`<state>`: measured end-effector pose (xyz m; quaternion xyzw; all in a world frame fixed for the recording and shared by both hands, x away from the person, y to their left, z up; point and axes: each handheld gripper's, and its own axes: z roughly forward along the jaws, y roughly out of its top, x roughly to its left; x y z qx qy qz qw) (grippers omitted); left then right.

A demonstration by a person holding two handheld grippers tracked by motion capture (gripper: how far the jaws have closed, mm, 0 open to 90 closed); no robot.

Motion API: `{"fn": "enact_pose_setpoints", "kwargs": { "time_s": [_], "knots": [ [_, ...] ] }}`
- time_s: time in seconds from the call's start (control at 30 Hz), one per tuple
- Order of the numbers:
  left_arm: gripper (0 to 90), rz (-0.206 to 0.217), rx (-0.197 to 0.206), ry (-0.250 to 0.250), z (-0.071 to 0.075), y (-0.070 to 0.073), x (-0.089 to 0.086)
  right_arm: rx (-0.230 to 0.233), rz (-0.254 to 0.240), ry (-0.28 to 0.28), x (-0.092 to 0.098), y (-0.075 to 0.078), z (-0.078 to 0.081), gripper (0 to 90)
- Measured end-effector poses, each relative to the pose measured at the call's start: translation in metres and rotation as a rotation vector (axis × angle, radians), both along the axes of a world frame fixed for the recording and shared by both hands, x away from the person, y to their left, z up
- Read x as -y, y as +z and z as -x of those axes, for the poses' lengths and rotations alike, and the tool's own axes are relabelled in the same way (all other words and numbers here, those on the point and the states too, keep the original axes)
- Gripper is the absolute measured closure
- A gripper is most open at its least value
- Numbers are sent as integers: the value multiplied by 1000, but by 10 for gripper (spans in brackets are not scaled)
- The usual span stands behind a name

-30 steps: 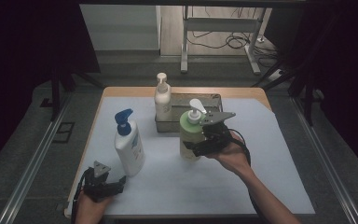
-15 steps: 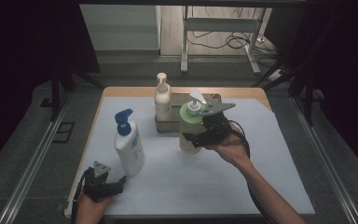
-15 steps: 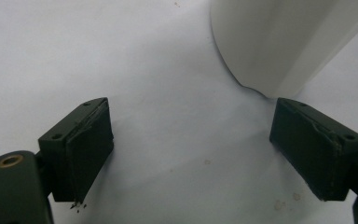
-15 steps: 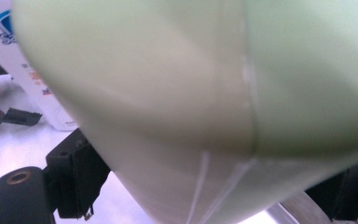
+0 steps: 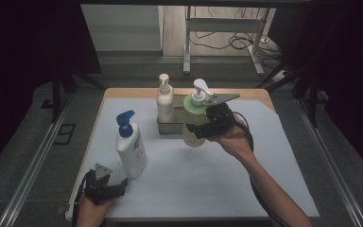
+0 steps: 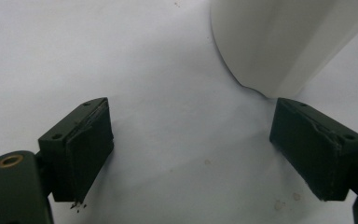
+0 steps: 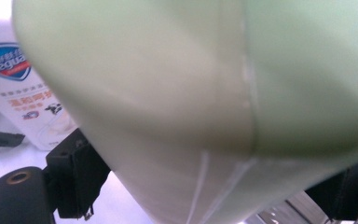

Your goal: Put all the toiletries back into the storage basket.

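Three pump bottles: green one point(image 5: 192, 124) pinched in right gripper point(image 5: 203, 128) jaws; left gripper point(image 5: 105, 190) jaws spread.

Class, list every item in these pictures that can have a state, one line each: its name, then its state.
Green pump bottle with white pump: upright, gripped, beside the tray.
White pump bottle with blue pump: upright on the table sheet, free.
Cream pump bottle: upright in the grey metal tray.
Right gripper: shut on the green bottle.
Left gripper: open, nothing between its jaws.
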<state>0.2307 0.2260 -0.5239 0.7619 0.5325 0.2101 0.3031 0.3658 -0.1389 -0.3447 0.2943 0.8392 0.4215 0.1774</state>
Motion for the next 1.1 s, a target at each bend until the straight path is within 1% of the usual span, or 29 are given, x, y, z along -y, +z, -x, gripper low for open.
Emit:
{"fn": "enact_pose_setpoints", "kwargs": {
  "time_s": [0.13, 0.23, 0.27, 0.37, 0.43, 0.53, 0.57, 0.63, 0.7, 0.83, 1.1],
  "knots": [
    [131, 0, 1, 1, 0, 0, 0, 10, 3, -16, 0, 4, -6, 121],
    [131, -1, 0, 0, 0, 0, 0, 18, 12, -39, 1, 6, -16, 121],
    [131, 0, 1, 1, 0, 0, 0, 13, 11, -47, 1, 7, -18, 121],
    [131, 0, 0, 0, 0, 0, 0, 12, 9, -53, 0, 7, -22, 121],
    [131, 0, 0, 0, 0, 0, 0, 16, 10, -62, -2, 8, -29, 121],
    [131, 1, 0, 0, 0, 0, 0, 17, 12, -66, -4, 9, -32, 121],
    [131, 1, 0, 0, 0, 0, 0, 19, 12, -68, -6, 10, -37, 121],
    [131, 1, 0, 0, 0, 0, 0, 21, 12, -72, -7, 10, -38, 121],
    [131, 1, 0, 0, 0, 0, 0, 21, 10, -81, -11, 10, -45, 121],
    [131, 1, -1, 0, 0, 0, 0, 22, 8, -91, -14, 9, -51, 121],
    [131, 2, -3, 0, 0, 0, 0, 8, -5, -122, -20, 5, -69, 121]
  ]
}}
